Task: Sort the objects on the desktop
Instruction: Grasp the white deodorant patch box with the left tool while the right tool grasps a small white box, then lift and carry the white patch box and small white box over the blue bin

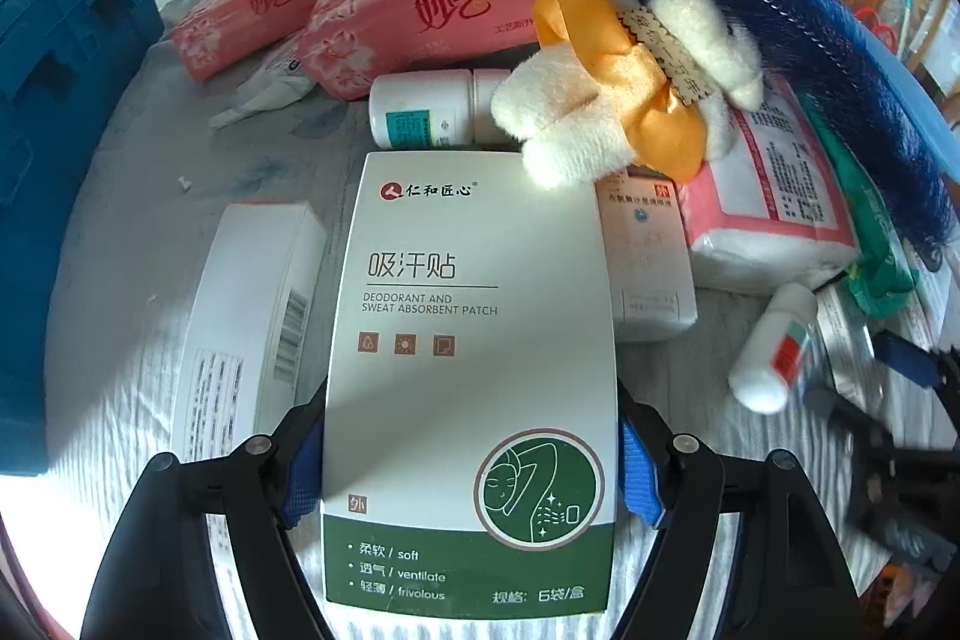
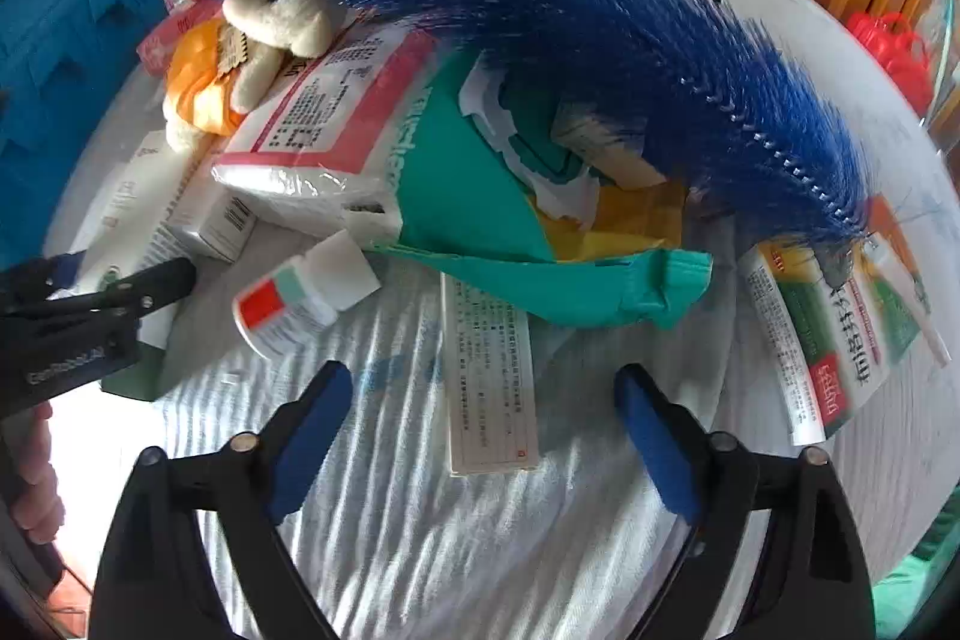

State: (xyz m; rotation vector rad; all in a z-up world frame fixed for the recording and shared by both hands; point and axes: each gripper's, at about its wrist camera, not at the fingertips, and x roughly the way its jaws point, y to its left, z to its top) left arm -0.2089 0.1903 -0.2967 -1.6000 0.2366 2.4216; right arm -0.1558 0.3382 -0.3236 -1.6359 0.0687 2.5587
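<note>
My left gripper (image 1: 471,472) is shut on a white-and-green deodorant patch box (image 1: 468,340), its blue pads pressing both long sides. That gripper also shows at the left of the right wrist view (image 2: 90,304). My right gripper (image 2: 483,424) is open and empty above the white cloth, with a folded paper leaflet (image 2: 489,376) lying between its fingers. A small white pill bottle with a red label (image 2: 300,298) lies on its side just ahead to the left; it also shows in the left wrist view (image 1: 774,346).
A blue crate (image 1: 66,100) stands at the left. Pink tissue packs (image 1: 420,22), a white jar (image 1: 432,109), a plush toy (image 1: 630,94), a blue brush (image 2: 600,40), a teal bag (image 2: 480,196), a white box (image 1: 252,316) and a medicine box (image 2: 834,334) crowd the cloth.
</note>
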